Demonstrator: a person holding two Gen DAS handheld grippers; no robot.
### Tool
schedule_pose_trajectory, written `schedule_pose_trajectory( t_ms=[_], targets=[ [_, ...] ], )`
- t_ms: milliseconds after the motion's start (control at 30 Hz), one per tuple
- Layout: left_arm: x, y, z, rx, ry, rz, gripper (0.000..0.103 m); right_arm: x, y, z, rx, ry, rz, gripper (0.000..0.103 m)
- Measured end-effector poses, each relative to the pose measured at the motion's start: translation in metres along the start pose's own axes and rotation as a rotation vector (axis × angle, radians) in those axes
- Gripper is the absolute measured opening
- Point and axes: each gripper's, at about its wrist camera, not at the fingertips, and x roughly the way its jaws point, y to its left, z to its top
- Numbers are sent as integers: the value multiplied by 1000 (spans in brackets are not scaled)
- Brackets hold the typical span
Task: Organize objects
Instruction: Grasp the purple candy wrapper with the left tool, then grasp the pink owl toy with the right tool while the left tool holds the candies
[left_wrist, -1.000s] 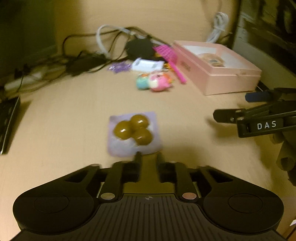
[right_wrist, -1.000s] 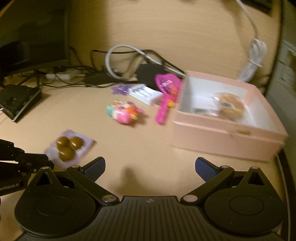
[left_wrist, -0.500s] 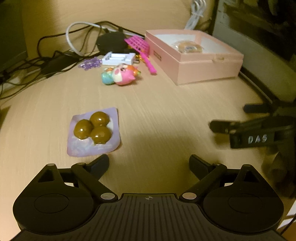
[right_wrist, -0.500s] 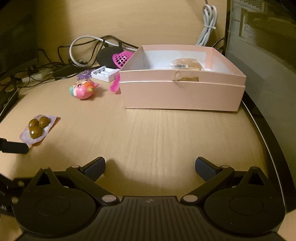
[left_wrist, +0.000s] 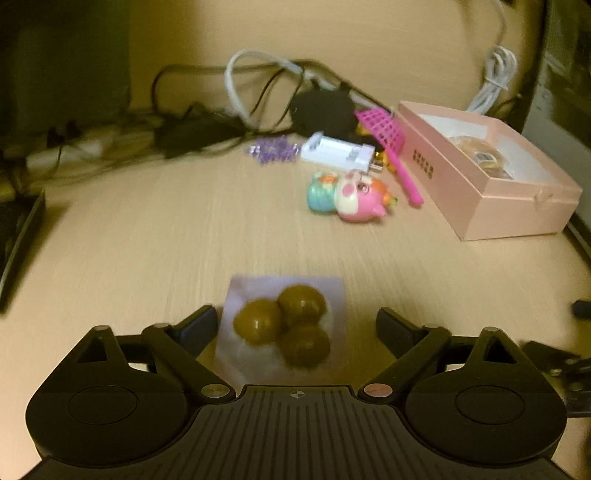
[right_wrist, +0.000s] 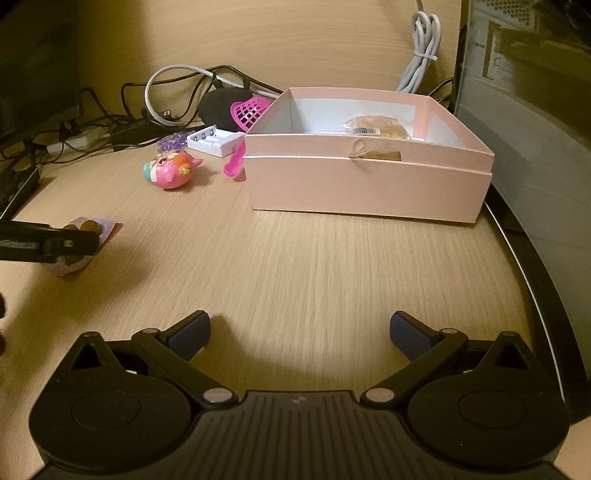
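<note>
Pale wood-grain laminate covers the worktop (right_wrist: 332, 258), lit a dim yellow, with a matching panel rising behind it and a dark cabinet face at the right edge. Along the back edge lies a tangle of black and white cables (left_wrist: 236, 92), with a coiled white cord (right_wrist: 423, 48) hanging at the back right corner. A pink box (right_wrist: 365, 177), lid off, sits toward the right edge, a wrapped snack (right_wrist: 376, 127) inside it. Beside the box lie a pink mesh scoop (left_wrist: 384, 131), a white battery charger (left_wrist: 336, 153), purple beads (left_wrist: 273, 149) and a pink and teal toy (left_wrist: 349, 194). Near the front edge on the left, a lilac blister pack (left_wrist: 284, 328) holds three glossy brown balls in a cluster, lying flat. The left gripper (left_wrist: 295, 325) hangs over it, jaws spread wide on either side of the pack and not pressing it. The right gripper (right_wrist: 299, 330) hovers over bare worktop near the front edge, jaws apart, nothing between them.
</note>
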Motion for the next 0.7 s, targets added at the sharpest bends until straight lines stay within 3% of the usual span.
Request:
schedule_pose_trajectory(
  t_ms=[100, 200, 300, 400, 700],
  targets=[
    [1, -3, -4, 37, -28, -7, 97, -1, -2, -1, -6, -3, 8, 103],
    [-9, 0, -11, 55, -73, -19, 77, -1, -2, 0, -19, 3, 19, 103],
    [-16, 5, -13, 52, -65, -18, 76, -3, 1, 2, -32, 4, 66, 103],
    [-23, 11, -14, 27, -56, -14, 76, -11, 14, 11, -63, -56, 80, 103],
    [-79, 54, -4, -125, -99, -21, 76, -2, 81, 76, -186, -196, 172, 103]
  ],
)
